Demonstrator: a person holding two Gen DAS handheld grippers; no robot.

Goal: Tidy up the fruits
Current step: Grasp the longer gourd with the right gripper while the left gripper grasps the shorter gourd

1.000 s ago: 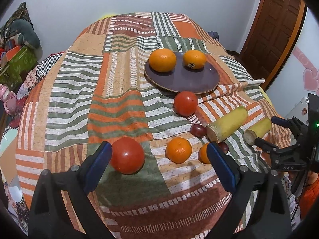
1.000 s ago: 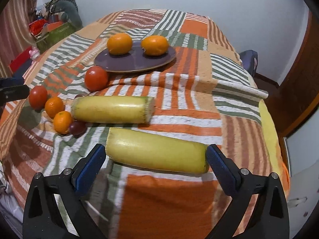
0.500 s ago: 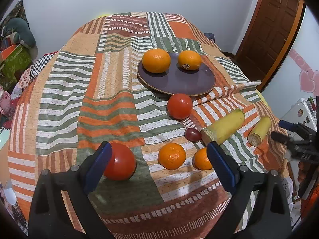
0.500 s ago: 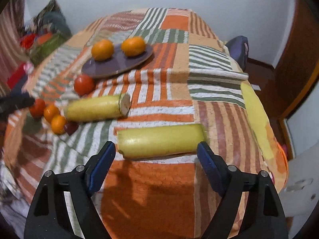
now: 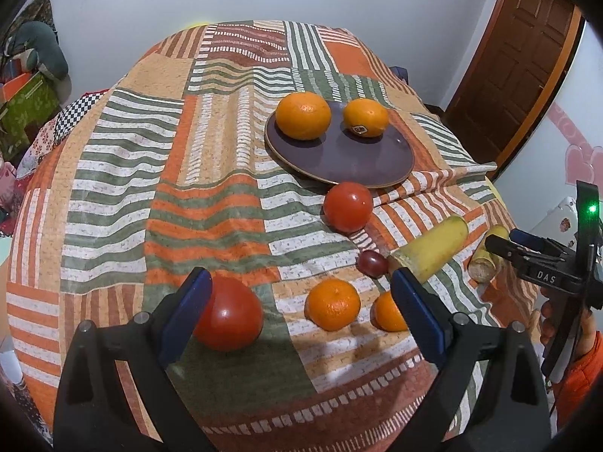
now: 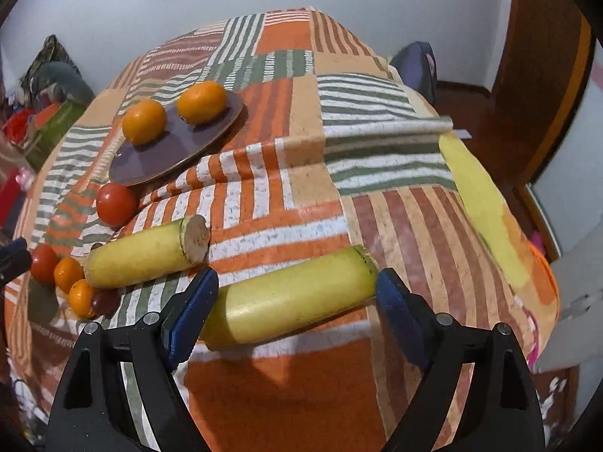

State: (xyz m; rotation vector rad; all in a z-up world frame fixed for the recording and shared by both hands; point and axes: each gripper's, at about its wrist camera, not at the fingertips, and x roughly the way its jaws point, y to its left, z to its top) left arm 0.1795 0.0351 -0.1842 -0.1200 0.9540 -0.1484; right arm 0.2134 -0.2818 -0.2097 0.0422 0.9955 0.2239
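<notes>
Both views sit closer to the fruit than a second ago: the near red tomato [image 5: 228, 314] now lies just inside the left finger of the left hand-held gripper [image 5: 297, 309], which partly covers it, and the near yellow stalk piece [image 6: 290, 299] now spans the gap of the right hand-held gripper [image 6: 296, 307]. Both hand-held grippers are spread wide and released, grasping nothing.

Ahead of the left hand-held gripper, its right finger cuts off one small orange [image 5: 388, 312]; a second small orange [image 5: 332, 309] shows whole between the fingers. A dark round fruit [image 5: 372, 263], too small to name, touches the end of the far yellow stalk piece [image 5: 429, 252]. Farther ahead a second tomato [image 5: 347, 207] sits just before the purple plate [image 5: 339, 162], which carries two large oranges [image 5: 303, 115].

From the right wrist view, the ends of the near stalk piece are partly hidden behind both fingers. The striped bedspread [image 6: 264, 196] covers a bed; whether either fingertip touches it I cannot tell. To the right of the right hand-held gripper the bedspread drops off at the bed's edge, with bare cloth ahead. Left of the plate the bedspread is open.
</notes>
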